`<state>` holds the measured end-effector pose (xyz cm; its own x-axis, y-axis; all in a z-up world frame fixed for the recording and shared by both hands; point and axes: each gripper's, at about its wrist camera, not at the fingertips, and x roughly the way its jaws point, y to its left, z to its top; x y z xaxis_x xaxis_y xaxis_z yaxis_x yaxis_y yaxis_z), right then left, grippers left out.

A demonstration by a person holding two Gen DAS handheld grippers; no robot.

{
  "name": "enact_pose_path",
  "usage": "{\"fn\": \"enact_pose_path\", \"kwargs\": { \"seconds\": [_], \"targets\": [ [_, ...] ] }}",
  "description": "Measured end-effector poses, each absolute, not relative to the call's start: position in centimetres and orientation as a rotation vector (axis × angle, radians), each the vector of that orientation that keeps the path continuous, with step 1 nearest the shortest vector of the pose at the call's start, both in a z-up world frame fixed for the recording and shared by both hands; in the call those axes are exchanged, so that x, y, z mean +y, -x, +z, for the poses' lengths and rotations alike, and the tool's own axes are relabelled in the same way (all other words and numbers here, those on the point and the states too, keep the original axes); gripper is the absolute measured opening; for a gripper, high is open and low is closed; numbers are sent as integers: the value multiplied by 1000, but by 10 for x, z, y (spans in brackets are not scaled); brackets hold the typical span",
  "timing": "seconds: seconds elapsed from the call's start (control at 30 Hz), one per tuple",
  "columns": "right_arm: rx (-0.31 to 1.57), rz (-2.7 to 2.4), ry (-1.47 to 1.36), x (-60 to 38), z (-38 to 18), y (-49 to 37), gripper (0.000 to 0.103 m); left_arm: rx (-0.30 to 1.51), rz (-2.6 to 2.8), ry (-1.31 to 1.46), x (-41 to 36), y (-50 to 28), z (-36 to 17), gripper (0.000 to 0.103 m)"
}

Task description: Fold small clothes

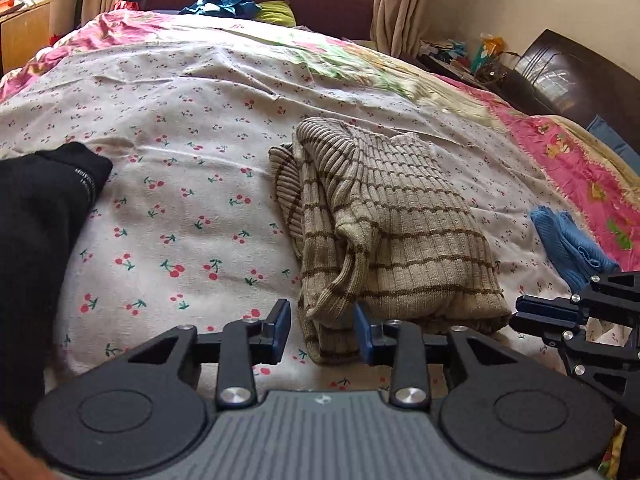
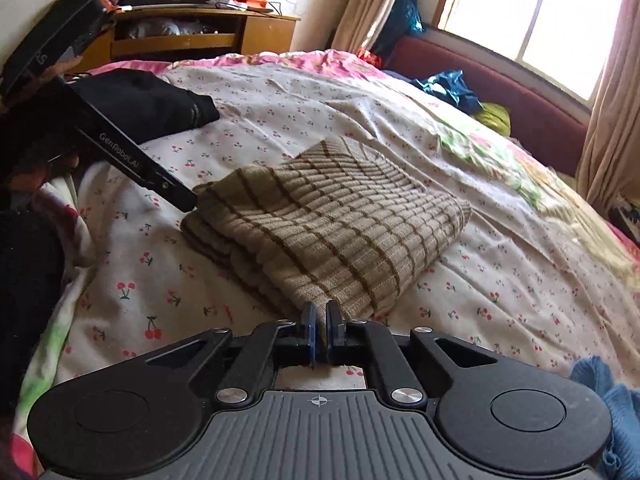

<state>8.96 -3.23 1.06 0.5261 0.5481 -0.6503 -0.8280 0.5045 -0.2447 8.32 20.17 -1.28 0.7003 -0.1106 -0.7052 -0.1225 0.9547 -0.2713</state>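
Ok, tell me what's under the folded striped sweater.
The striped sweater lies on the cherry-print bedsheet, which shows all around it. Its own folded layers show at the edge; anything directly beneath stays covered.

Your striped sweater (image 1: 400, 220) is a ribbed knit, soft and matt, beige with brown lines. The bedsheet (image 1: 180, 128) under it is thin printed cotton, creased and dull. Your left gripper (image 1: 322, 330) is matt black plastic with blue rubbery pads (image 1: 285, 316) and shiny metal pivot screws (image 1: 236, 394); its grey base is ridged. The blue cloth (image 1: 568, 244) looks like a fuzzy knit, the black garment (image 2: 148, 100) like smooth matt fabric. The cabinet (image 2: 208, 36) is glossy varnished wood.
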Motion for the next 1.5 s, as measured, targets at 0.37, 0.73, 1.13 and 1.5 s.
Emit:
{"fn": "enact_pose_path", "kwargs": {
  "seconds": [0.37,0.73,1.13,1.5],
  "targets": [
    [511,856,718,1,-21,-96,3,785,67,390,212,-91,-24,30],
    [680,890,526,-31,-1,-104,0,787,90,523,220,-75,-36,31],
    [808,780,180,75,11,-203,21,749,99,541,221,-68,-44,31],
    [833,663,71,111,2,-218,34,706,58,594,227,-62,-47,31]
  ]
}}
